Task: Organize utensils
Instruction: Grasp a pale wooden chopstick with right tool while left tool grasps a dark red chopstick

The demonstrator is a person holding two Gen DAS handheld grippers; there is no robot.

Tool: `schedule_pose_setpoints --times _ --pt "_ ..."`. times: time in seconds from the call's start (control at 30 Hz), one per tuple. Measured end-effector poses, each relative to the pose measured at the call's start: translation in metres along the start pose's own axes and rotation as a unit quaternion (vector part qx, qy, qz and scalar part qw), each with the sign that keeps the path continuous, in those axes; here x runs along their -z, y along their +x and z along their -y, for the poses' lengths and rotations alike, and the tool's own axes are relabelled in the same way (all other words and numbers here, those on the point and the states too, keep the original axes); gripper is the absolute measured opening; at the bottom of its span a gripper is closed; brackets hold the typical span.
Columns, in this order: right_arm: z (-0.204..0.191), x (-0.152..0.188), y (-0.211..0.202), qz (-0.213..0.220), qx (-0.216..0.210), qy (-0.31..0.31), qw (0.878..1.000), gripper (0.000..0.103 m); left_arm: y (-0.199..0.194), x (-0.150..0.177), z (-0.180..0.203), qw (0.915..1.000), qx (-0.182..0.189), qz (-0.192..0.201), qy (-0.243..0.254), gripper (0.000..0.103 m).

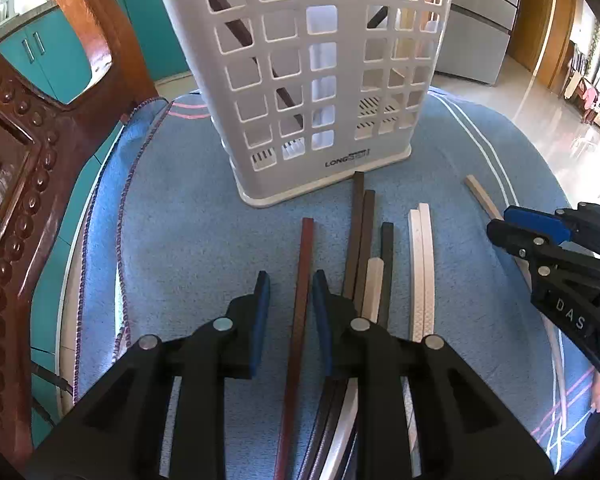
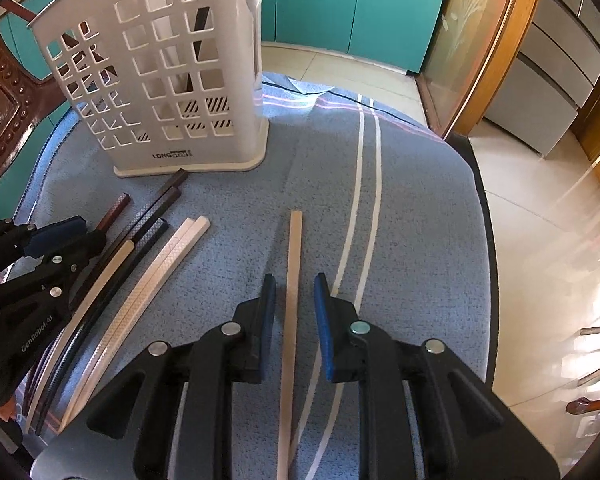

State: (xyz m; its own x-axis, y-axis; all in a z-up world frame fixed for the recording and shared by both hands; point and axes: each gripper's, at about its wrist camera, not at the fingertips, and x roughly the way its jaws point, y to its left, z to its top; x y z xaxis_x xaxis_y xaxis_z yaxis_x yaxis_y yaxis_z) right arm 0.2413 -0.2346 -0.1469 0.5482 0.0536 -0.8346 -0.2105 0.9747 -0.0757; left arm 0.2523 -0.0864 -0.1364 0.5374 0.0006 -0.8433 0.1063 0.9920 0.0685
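A white slotted utensil holder [image 1: 312, 80] stands on a blue towel [image 1: 188, 208]; it also shows in the right wrist view [image 2: 160, 80], with dark chopsticks inside. My left gripper [image 1: 288, 280] is open, its jaws on either side of a reddish-brown chopstick [image 1: 302, 280] lying on the towel. Dark brown, black and white chopsticks [image 1: 380, 256] lie just to its right. My right gripper [image 2: 295, 284] is open, its jaws on either side of a tan chopstick [image 2: 292, 280]. The right gripper also shows in the left wrist view [image 1: 500, 224].
A carved wooden chair [image 1: 24, 168] stands at the left. Teal cabinets [image 2: 360, 8] and a glass door [image 2: 472, 48] lie behind. The towel's right edge [image 2: 476, 200] drops to a tiled floor. The left gripper shows in the right wrist view [image 2: 80, 232].
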Motion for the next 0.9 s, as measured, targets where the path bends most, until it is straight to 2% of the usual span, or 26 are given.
schedule_pose_setpoints --times 0.1,0.17,0.2,0.27,0.37,0.47,0.5,0.6,0.63,0.8,0.9 --pt "-0.002 -0.001 0.0 0.0 -0.001 0.0 1.0 0.02 -0.002 0.0 0.003 1.0 -0.002 0.001 0.002 0.024" --pt "-0.003 -0.001 0.0 0.0 -0.001 -0.002 1.0 0.02 -0.003 0.0 0.005 1.0 -0.008 0.001 0.002 0.028" --pt "-0.003 -0.001 0.0 0.001 -0.003 -0.002 1.0 0.017 -0.003 -0.001 0.005 0.9999 -0.011 0.002 0.002 0.032" --pt "-0.003 0.0 -0.001 0.0 -0.015 0.001 1.0 0.007 -0.003 -0.001 0.005 0.9999 -0.013 0.002 0.001 0.034" --pt "-0.005 0.001 -0.005 0.005 -0.027 0.003 1.0 0.006 -0.003 -0.002 0.005 0.9999 -0.011 0.001 0.0 0.034" --pt "-0.005 -0.003 -0.019 0.029 -0.044 0.006 0.999 0.006 -0.003 -0.002 0.006 0.9999 -0.011 0.001 0.0 0.034" --pt "-0.003 -0.004 -0.026 0.04 -0.049 0.007 0.998 0.006 -0.003 -0.002 0.005 1.0 -0.008 0.001 -0.002 0.032" --pt "0.002 -0.008 -0.039 0.061 -0.059 0.014 0.996 0.006 -0.002 -0.002 0.001 0.9996 0.028 -0.003 -0.004 0.012" --pt "0.004 -0.008 -0.042 0.065 -0.061 0.016 0.996 0.006 -0.003 -0.002 0.001 0.9995 0.032 -0.004 -0.005 0.008" --pt "0.01 -0.01 -0.046 0.068 -0.065 0.025 0.995 0.006 -0.01 -0.004 -0.01 0.9981 0.054 0.006 -0.027 0.008" --pt "0.014 -0.012 -0.06 0.082 -0.073 0.022 0.994 0.006 -0.038 -0.011 -0.022 0.996 0.068 0.038 -0.044 0.007"
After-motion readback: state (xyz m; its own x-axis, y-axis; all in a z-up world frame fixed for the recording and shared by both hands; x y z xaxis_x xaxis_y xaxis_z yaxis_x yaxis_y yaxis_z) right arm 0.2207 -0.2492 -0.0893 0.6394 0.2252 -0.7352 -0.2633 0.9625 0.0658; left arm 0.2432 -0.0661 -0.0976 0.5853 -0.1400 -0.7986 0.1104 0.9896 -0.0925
